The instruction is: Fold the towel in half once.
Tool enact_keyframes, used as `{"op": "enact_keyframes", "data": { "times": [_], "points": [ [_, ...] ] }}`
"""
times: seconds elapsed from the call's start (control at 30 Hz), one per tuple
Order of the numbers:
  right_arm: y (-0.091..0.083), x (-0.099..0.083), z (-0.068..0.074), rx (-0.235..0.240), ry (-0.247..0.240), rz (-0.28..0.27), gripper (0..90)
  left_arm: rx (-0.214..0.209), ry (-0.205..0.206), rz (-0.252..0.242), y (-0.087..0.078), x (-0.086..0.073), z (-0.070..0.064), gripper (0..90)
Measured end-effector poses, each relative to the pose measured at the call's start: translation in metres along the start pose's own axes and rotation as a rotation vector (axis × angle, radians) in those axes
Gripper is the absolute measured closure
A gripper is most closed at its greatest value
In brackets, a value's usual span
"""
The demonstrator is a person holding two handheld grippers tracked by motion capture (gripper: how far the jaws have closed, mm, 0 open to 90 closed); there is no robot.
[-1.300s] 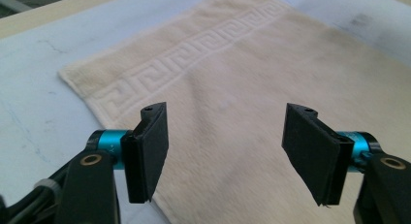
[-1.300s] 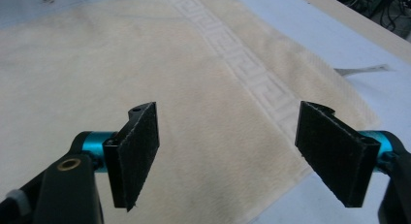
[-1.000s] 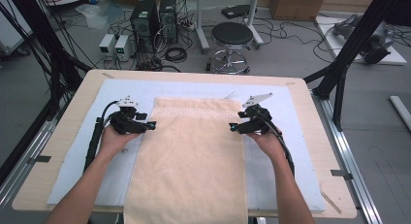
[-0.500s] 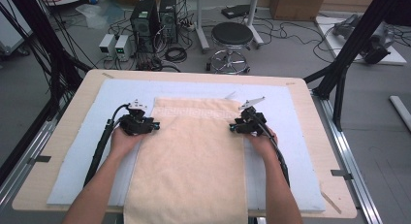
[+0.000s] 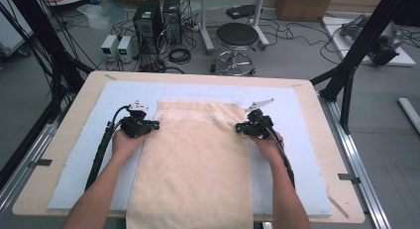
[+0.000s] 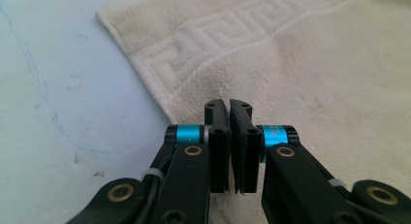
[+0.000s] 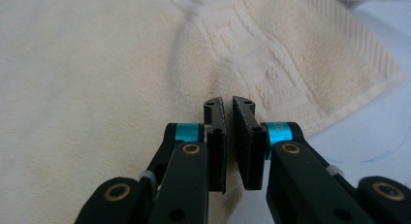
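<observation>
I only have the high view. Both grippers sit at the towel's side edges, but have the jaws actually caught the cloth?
Observer: Yes on the left. The left gripper has its jaws shut, with the towel edge pinched and puckered between them.
Operator: And the right one?
Observer: The same: the right gripper is shut on the edge, cloth bunched at its tips.
Operator: How near the corners?
Observer: Both grip just below the woven key-pattern border, short of the corners.

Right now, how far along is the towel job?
Done: the towel lies flat on the blue mat, its near end hanging over the table edge. In hand: the left gripper and the right gripper each pinch a side edge near the far corners. Left: probably the fold itself, none visible yet.
</observation>
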State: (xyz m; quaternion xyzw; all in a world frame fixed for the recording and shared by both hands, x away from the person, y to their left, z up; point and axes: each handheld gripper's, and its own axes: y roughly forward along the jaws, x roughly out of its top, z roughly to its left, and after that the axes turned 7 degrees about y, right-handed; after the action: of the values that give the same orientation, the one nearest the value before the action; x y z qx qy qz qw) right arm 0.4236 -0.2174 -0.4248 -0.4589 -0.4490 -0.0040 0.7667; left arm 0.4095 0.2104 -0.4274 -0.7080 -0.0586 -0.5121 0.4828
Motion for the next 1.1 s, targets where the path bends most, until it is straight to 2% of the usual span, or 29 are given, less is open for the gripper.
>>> {"op": "enact_keyframes", "data": {
  "times": [0.13, 0.17, 0.27, 0.43, 0.5, 0.6, 0.63, 0.73, 0.87, 0.93, 0.97, 1.03, 1.1],
  "points": [
    [-0.018, 0.006, 0.005, 0.008, -0.050, -0.038, 84.7, -0.017, 0.001, -0.066, -0.019, 0.007, 0.001, 86.3],
    [-0.023, 0.009, 0.006, 0.010, -0.062, -0.047, 84.8, -0.022, -0.010, -0.086, -0.024, 0.008, 0.000, 86.3],
    [-0.042, 0.017, 0.013, 0.030, -0.089, -0.084, 84.8, -0.041, 0.009, -0.132, -0.043, 0.011, -0.002, 86.3],
    [-0.077, 0.022, 0.036, 0.073, -0.162, -0.129, 84.7, -0.067, 0.096, -0.201, -0.084, 0.011, -0.014, 86.3],
    [-0.090, 0.017, 0.051, 0.067, -0.232, -0.119, 84.6, -0.089, 0.123, -0.219, -0.099, 0.006, -0.023, 86.3],
    [-0.105, 0.001, 0.070, 0.092, -0.278, -0.116, 84.3, -0.108, 0.176, -0.202, -0.114, -0.013, -0.043, 86.3],
    [-0.109, -0.006, 0.077, 0.099, -0.280, -0.111, 84.2, -0.119, 0.191, -0.191, -0.118, -0.021, -0.050, 86.3],
    [-0.111, -0.032, 0.095, 0.132, -0.294, -0.098, 84.0, -0.149, 0.181, -0.172, -0.124, -0.048, -0.066, 86.2],
    [-0.103, -0.067, 0.110, 0.183, -0.269, -0.061, 80.9, -0.200, 0.196, -0.084, -0.123, -0.077, -0.080, 85.6],
    [-0.098, -0.078, 0.113, 0.203, -0.262, -0.026, 70.6, -0.244, 0.203, -0.054, -0.123, -0.084, -0.083, 79.8],
    [-0.097, -0.081, 0.114, 0.210, -0.259, -0.018, 68.2, -0.255, 0.210, -0.048, -0.125, -0.085, -0.084, 75.6],
    [-0.099, -0.082, 0.114, 0.195, -0.267, -0.019, 63.1, -0.249, 0.217, -0.051, -0.129, -0.082, -0.082, 69.6],
    [-0.103, -0.077, 0.109, 0.185, -0.242, -0.050, 60.3, -0.227, 0.217, -0.060, -0.130, -0.076, -0.078, 64.4]
  ]
}}
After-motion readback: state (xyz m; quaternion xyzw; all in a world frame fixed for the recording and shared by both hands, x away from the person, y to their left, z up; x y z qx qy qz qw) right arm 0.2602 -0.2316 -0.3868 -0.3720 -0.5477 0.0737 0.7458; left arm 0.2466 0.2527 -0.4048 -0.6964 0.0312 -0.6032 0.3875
